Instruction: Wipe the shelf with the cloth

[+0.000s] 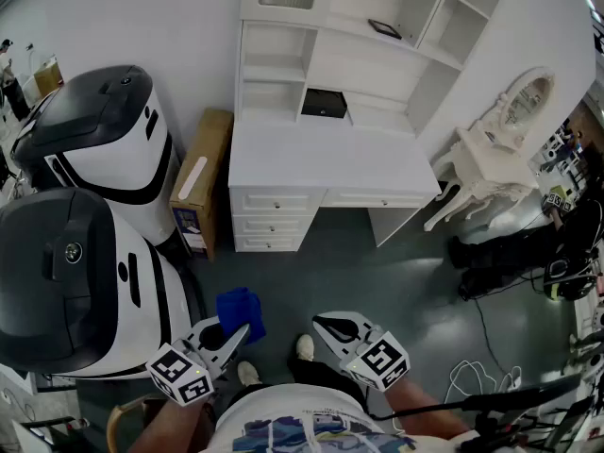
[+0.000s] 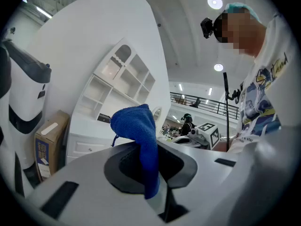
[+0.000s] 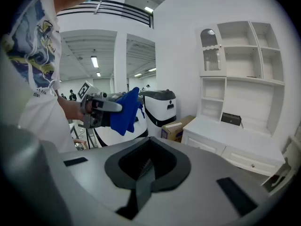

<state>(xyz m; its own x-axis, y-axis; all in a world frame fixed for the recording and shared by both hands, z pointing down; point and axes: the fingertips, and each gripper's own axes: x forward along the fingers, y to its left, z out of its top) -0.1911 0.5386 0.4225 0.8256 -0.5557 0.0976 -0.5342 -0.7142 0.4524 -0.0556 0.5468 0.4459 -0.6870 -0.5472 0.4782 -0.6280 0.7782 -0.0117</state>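
A blue cloth (image 1: 241,311) hangs pinched in my left gripper (image 1: 229,336), low in the head view over the grey floor. In the left gripper view the cloth (image 2: 139,131) rises out of the shut jaws and folds over to the left. My right gripper (image 1: 327,327) is shut with nothing in it, a little to the right of the left one. The right gripper view shows the left gripper with the cloth (image 3: 124,111) off to its left. The white shelf unit (image 1: 330,55) with a desk top (image 1: 321,159) stands against the far wall, well away from both grippers.
Two large white-and-black machines (image 1: 104,135) (image 1: 71,281) stand at the left. A cardboard box (image 1: 201,182) leans beside the desk drawers. A black box (image 1: 323,104) sits in a shelf bay. A white mirror table (image 1: 491,154) and floor cables (image 1: 481,371) are at the right.
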